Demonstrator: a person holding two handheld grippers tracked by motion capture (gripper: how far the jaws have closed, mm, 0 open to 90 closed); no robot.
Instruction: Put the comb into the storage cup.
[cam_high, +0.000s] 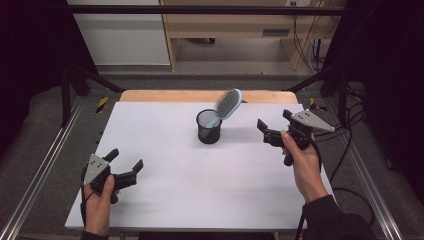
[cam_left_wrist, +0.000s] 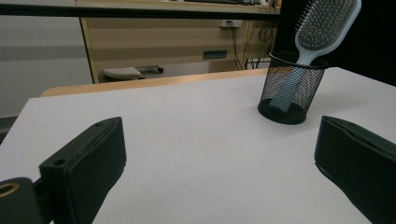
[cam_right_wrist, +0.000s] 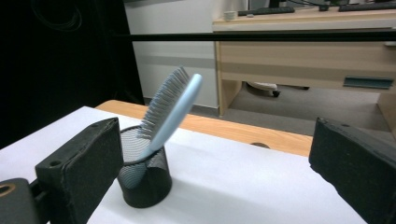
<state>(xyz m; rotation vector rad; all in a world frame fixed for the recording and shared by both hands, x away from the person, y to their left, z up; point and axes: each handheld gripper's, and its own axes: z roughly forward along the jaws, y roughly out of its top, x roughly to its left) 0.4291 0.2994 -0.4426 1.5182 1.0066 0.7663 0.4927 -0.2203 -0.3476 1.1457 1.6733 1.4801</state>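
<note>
High view showed my right claw (cam_high: 265, 131) gaping beside the cup (cam_high: 208, 127); its brush (cam_high: 227, 105) leaned over, so a nudge could topple both.

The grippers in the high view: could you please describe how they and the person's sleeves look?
Each gripper, left and right, is black, with two blocky flat-faced jaws and a grey three-cornered plate on top. A black cable trails from each toward the person. The right sleeve is dark; a dark cuff just shows at the left wrist.
</note>
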